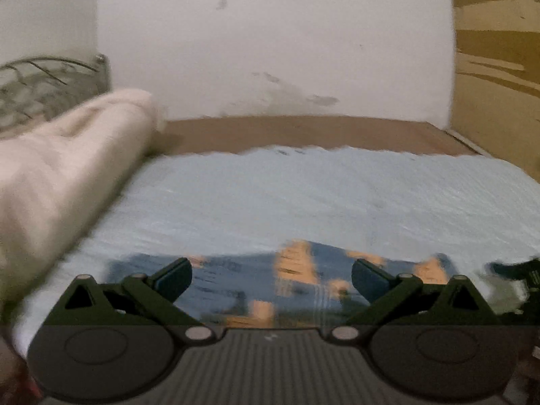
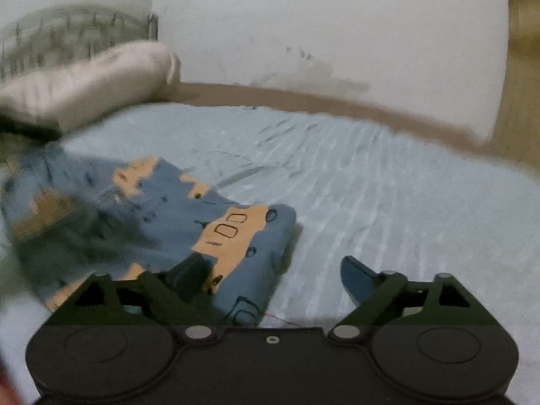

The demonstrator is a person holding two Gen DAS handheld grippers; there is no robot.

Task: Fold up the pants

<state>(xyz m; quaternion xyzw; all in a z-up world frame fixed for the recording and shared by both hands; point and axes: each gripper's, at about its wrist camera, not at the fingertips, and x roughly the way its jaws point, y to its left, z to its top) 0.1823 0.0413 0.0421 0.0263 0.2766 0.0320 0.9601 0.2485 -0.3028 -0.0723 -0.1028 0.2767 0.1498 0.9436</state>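
The pants (image 2: 158, 216) are blue with orange patches and black drawings. They lie folded in a flat bundle on the light blue bedsheet (image 2: 371, 185). In the left wrist view the pants (image 1: 256, 287) lie just ahead of and under my left gripper (image 1: 271, 276), which is open with nothing between its fingers. My right gripper (image 2: 275, 276) is open too. Its left finger is over the near right corner of the pants and its right finger is over bare sheet. Both views are motion-blurred.
A cream rolled blanket or pillow (image 1: 64, 165) lies at the left, also in the right wrist view (image 2: 91, 84). A metal headboard (image 2: 67, 33) stands behind it. A brown bed edge (image 1: 303, 131) and white wall lie ahead; a wooden panel (image 1: 496, 67) is at the right.
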